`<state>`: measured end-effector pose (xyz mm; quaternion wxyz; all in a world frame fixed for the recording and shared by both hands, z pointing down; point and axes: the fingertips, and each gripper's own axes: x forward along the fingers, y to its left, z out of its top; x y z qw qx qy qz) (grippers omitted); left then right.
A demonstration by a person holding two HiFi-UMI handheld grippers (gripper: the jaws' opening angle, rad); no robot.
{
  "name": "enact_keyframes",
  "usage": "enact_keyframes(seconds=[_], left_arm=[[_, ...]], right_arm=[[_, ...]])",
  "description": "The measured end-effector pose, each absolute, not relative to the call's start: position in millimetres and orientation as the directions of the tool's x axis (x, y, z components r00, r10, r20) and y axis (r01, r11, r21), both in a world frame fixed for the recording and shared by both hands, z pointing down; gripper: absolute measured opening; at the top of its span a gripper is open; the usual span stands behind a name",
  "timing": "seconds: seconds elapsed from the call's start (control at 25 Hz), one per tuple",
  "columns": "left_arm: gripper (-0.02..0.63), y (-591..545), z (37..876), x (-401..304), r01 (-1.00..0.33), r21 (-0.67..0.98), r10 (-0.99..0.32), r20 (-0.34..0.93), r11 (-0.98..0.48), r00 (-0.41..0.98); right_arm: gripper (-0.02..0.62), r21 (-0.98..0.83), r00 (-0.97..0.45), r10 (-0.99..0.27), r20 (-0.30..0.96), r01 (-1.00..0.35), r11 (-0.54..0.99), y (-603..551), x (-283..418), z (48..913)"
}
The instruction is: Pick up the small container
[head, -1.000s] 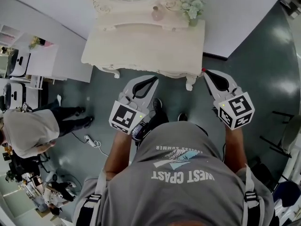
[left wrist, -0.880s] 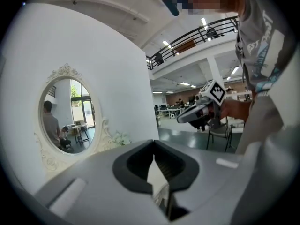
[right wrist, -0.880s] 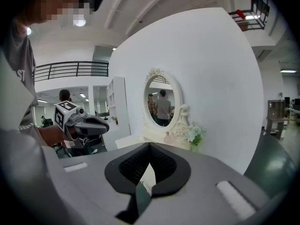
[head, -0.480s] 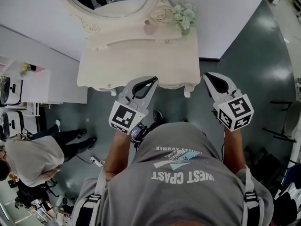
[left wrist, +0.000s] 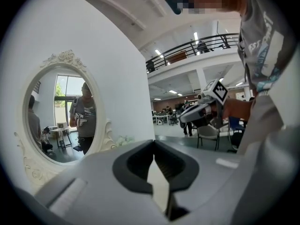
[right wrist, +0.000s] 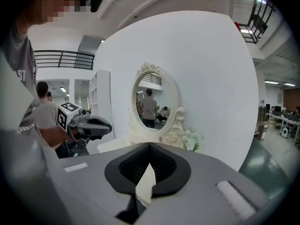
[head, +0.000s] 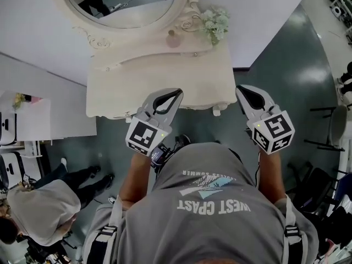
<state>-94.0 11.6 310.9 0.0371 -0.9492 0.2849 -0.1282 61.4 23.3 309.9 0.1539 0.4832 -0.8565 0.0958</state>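
The small container (head: 172,38), a pinkish pot with a lid, stands at the back of the cream dressing table (head: 137,81), under the oval mirror (head: 124,1). Beside it to the right is a bunch of pale flowers (head: 214,22). My left gripper (head: 179,91) is shut and empty, its tips over the table's front edge. Off the table's front right corner, my right gripper (head: 238,88) is also shut and empty, above the floor. In the left gripper view the left gripper (left wrist: 153,142) points at the mirror (left wrist: 58,114). The right gripper (right wrist: 149,144) faces the mirror (right wrist: 151,102) and flowers (right wrist: 191,139).
A white wall (head: 264,15) runs behind the table. White shelving (head: 19,128) stands at the left. A person (head: 36,213) stands on the dark floor at lower left. Dark chair frames (head: 333,136) stand at the right.
The dressing table has come nearer and lower in the head view. Both grippers now reach its front edge, still shut. The bystander has slid toward the lower left corner.
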Motion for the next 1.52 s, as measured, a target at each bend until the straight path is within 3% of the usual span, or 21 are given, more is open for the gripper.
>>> enact_keyframes(seconds=[0.4,0.76,1.52], left_arm=[[0.003,-13,318,-141,-0.516,-0.11,-0.528,0.198,-0.849,0.826],[0.003,-37,333,-170,-0.596,-0.08,-0.597,0.227,-0.799,0.77],[0.003,-76,334,-134,-0.77,-0.099,-0.762,0.271,-0.63,0.588]], right_arm=[[0.002,0.01,-0.457,-0.798,0.392,-0.866,0.5,6,15,309],[0.002,0.0,-0.538,-0.738,0.407,-0.808,0.589,-35,-15,316],[0.002,-0.054,-0.729,-0.552,0.404,-0.622,0.781,-120,9,332]])
